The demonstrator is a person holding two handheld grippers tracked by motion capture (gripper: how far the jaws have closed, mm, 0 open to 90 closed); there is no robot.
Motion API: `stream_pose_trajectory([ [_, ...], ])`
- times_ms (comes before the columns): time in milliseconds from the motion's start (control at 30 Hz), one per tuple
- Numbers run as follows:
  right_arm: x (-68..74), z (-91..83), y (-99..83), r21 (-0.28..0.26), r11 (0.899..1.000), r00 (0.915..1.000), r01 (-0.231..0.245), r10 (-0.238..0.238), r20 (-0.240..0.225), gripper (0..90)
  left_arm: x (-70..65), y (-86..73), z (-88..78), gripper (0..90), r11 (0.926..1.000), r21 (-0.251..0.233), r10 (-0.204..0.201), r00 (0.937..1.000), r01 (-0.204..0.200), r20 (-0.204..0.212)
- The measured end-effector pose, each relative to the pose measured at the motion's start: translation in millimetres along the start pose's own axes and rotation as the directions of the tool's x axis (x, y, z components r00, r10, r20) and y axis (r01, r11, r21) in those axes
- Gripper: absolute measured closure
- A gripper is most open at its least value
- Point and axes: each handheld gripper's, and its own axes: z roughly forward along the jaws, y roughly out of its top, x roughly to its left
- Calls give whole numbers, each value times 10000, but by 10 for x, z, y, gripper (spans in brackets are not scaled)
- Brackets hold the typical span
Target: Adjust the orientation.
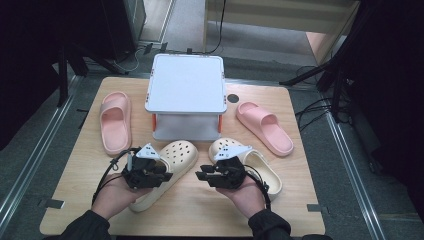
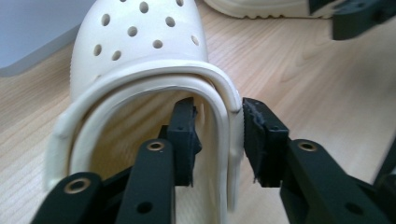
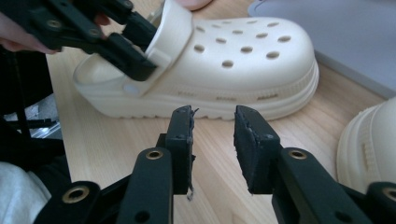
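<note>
The left gripper (image 2: pixel 218 135) straddled the strap of the left clog (image 2: pixel 140 60) on the desk (image 2: pixel 303 84), fingers apart and unclamped, while the right gripper (image 3: pixel 213 140) hovered empty, fingers narrowly parted.

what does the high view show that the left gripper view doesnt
High view alone: two pink slides, the grey stand whole, both hands. Left gripper view alone: the left gripper with one jaw inside and one outside the strap of the left cream clog, pads not pressing. Both: that clog, wooden table.
</note>
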Motion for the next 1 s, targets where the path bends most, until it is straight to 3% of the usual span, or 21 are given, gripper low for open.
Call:
stream_pose_trajectory([
  [133,11,41,87,21,10000,10000,23,-23,-18,729,71,-18,-196,632,9997,-223,-96,9998,100,162],
  [267,31,120,146,140,9995,9996,292,-292,24,758,189,-53,-350,682,9988,-415,-257,9997,257,-2],
  [433,22,281,145,384,9990,9997,219,-221,37,895,444,-151,-463,832,9976,-495,-509,9980,490,-382],
  [600,6,475,54,367,9986,9991,-373,381,-196,900,639,-276,-413,888,9974,-200,-710,9956,699,-610],
  [833,104,570,17,701,9975,9995,-71,93,-305,900,749,-378,-172,884,9933,594,-959,9936,995,-592],
  [1000,95,668,25,859,9963,9993,8,23,-361,900,780,-420,-157,888,9898,489,-1327,9907,1341,-310],
])
